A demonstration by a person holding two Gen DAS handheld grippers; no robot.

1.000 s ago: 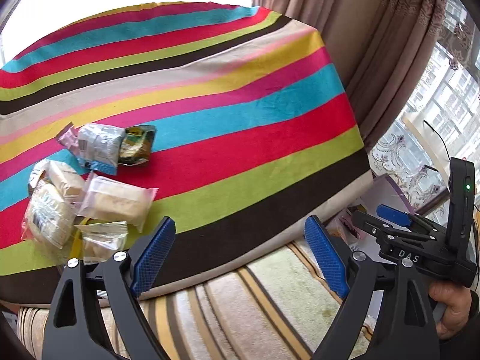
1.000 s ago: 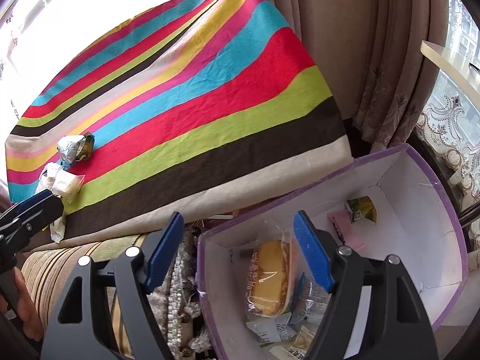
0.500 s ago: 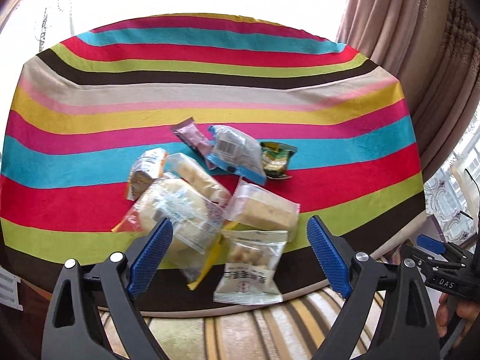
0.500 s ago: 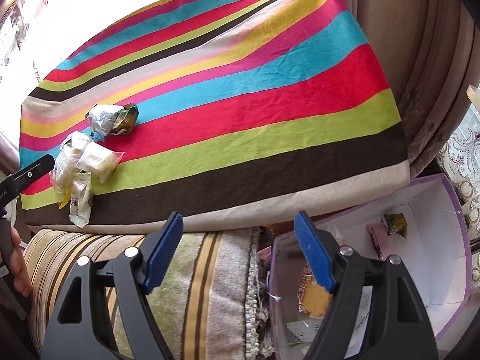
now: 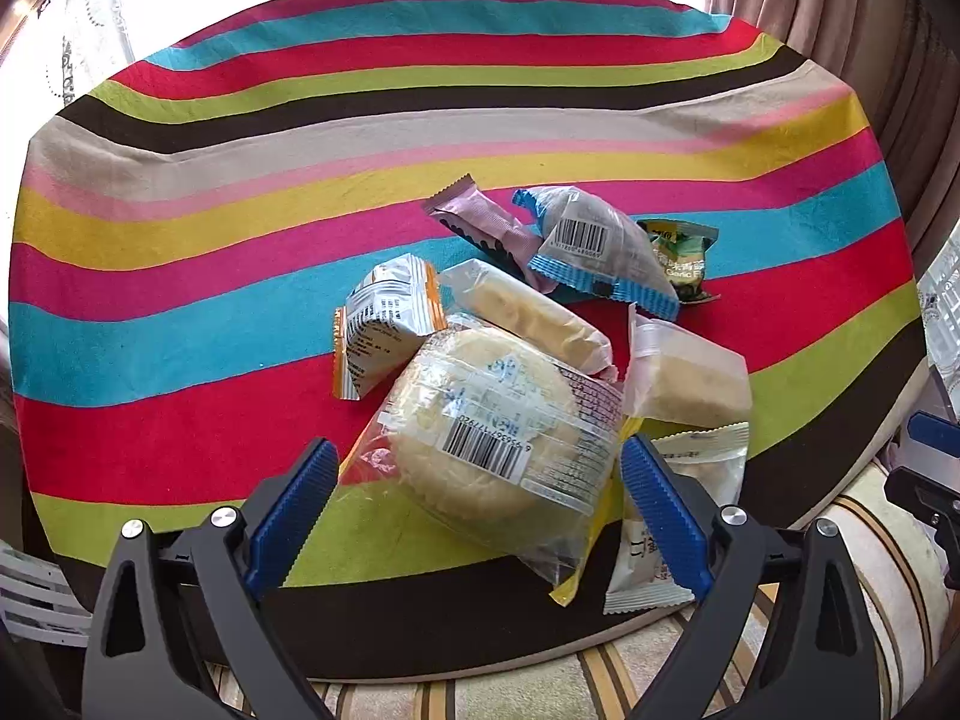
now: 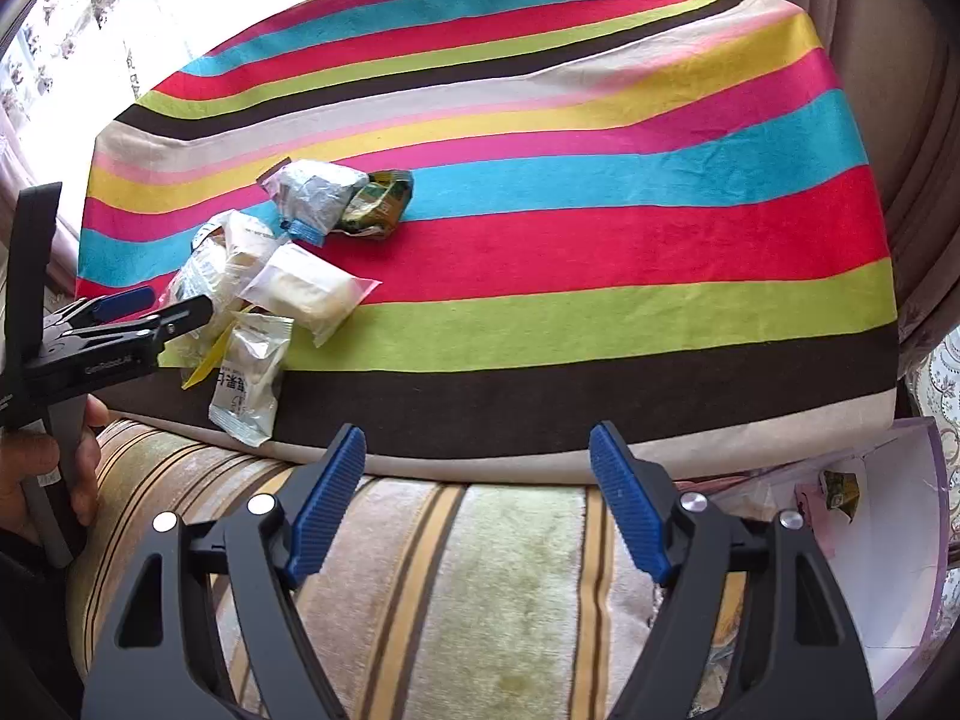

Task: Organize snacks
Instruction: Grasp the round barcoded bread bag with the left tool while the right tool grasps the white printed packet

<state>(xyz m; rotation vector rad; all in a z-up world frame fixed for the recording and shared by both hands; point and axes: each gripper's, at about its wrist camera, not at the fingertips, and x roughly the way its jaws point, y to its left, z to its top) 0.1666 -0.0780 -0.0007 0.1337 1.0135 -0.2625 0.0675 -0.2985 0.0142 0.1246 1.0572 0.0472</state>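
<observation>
Left gripper (image 5: 474, 501) with blue ribbed pads hangs over the near edge of a cloth striped in red, turquoise, lime, brown, pink and yellow (image 5: 240, 300), jaws opening wide; between them, not pressed by either pad, the near end of a round pale bun in a clear barcoded wrapper (image 5: 498, 426); nothing gripped.

Heaped around that bun on the cloth: an orange-and-white foil packet (image 5: 384, 324) touching its far-left side; a long pale cake in clear film (image 5: 528, 312) just behind; a square pale cake in a clear bag (image 5: 684, 384) to the right; a white printed sachet (image 5: 684, 516) at the cloth's near edge, partly behind the right pad; farther back a mauve wrapped bar (image 5: 486, 222), a silver pouch with blue crimped ends (image 5: 600, 246) lying over it, and a green crinkled packet (image 5: 678, 258) beside.

Right gripper (image 6: 477, 501) held apart over a beige-and-green striped plush cushion (image 6: 480, 600), well away from the heap; jaws spread, nothing between them.

At the right, below the cloth's edge, a white box with a purple rim (image 6: 936, 480), holding a small green packet (image 6: 840, 486) and something pink, too cropped to name.

A hand (image 6: 36, 468) at the far left grasps the left gripper's handle.
</observation>
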